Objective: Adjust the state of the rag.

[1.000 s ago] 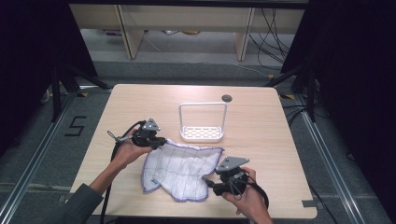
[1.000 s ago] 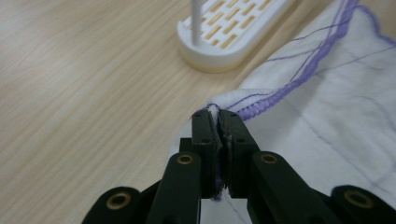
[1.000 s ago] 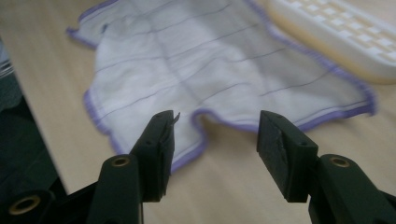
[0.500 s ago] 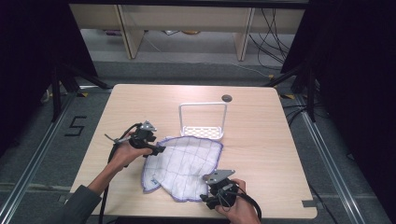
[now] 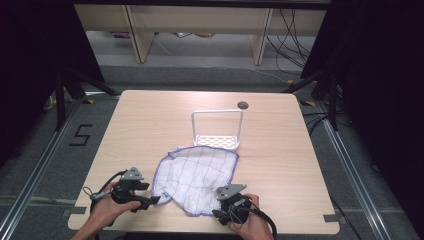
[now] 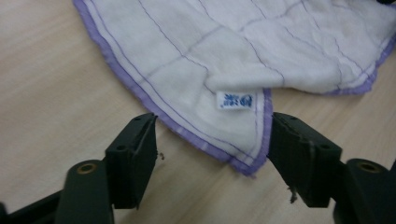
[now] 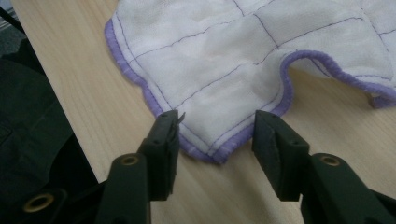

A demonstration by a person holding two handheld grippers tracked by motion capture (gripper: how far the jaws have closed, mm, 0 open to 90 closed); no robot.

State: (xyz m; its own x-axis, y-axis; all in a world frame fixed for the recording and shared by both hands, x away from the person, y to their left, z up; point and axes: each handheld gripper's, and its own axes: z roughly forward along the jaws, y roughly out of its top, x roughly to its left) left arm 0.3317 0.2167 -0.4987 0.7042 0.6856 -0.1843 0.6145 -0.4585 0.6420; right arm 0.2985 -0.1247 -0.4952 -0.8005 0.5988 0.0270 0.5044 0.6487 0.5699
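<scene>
**Soft weave on matt wood**

The cloth point(image 6: 224, 56) is a soft white woven fabric with thin stitched lines and a purple hem. The table point(image 5: 150, 125) is pale, matt wood grain. The rack point(image 5: 217, 131) looks like smooth white plastic.

a lab or test room set up for recording, not a home. a plain wooden table point(image 5: 150, 120) stands alone on grey carpet, with metal floor rails point(image 5: 40, 170) running along both its side edges and a "5" marked in tape point(image 5: 80, 135) by its left edge. black curtains point(image 5: 380, 75) hang at both sides, loose cables point(image 5: 295, 35) trail beyond the far edge, and bare shelving point(image 5: 200, 20) lines the back.
</scene>
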